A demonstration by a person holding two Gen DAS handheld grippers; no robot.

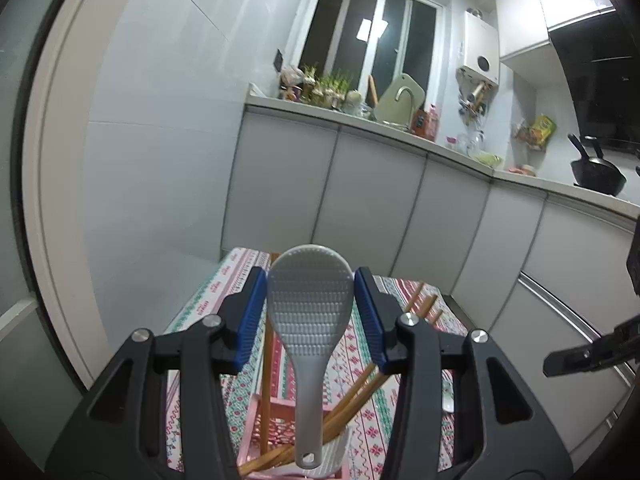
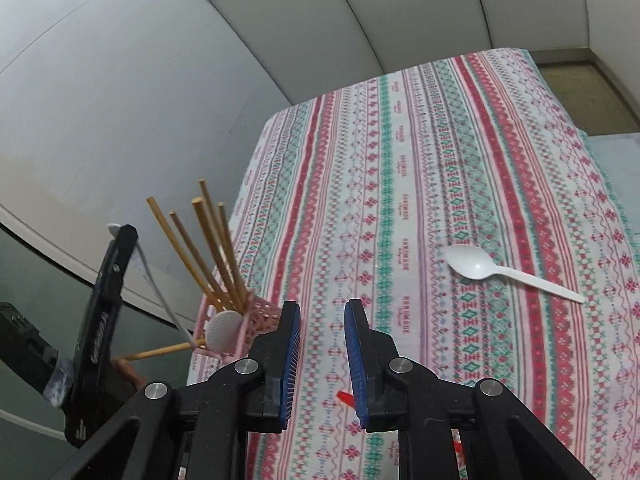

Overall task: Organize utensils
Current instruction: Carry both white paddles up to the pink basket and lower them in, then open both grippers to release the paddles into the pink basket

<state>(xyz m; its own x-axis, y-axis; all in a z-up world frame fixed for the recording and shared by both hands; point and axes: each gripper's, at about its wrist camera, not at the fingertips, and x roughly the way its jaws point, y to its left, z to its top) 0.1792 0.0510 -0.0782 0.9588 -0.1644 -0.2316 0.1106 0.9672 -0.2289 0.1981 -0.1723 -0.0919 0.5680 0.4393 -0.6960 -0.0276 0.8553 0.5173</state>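
Observation:
My left gripper (image 1: 310,280) holds a grey rice paddle (image 1: 309,320) by its wide head, handle end down over a pink utensil basket (image 1: 276,420). The basket holds several wooden chopsticks (image 1: 352,400) and a white paddle (image 1: 332,452). In the right wrist view the basket (image 2: 236,328) stands at the table's left edge with the chopsticks (image 2: 212,248) fanned upward, and the left gripper's finger (image 2: 104,320) stands beside it. My right gripper (image 2: 322,308) is open and empty above the cloth. A white plastic spoon (image 2: 500,270) lies on the cloth to its right.
The table wears a striped pink, green and white cloth (image 2: 400,180). A small red object (image 2: 346,398) lies on it under my right gripper. Grey cabinets (image 1: 380,192) and a worktop with a sink, bottles and a black pan (image 1: 596,176) stand behind the table.

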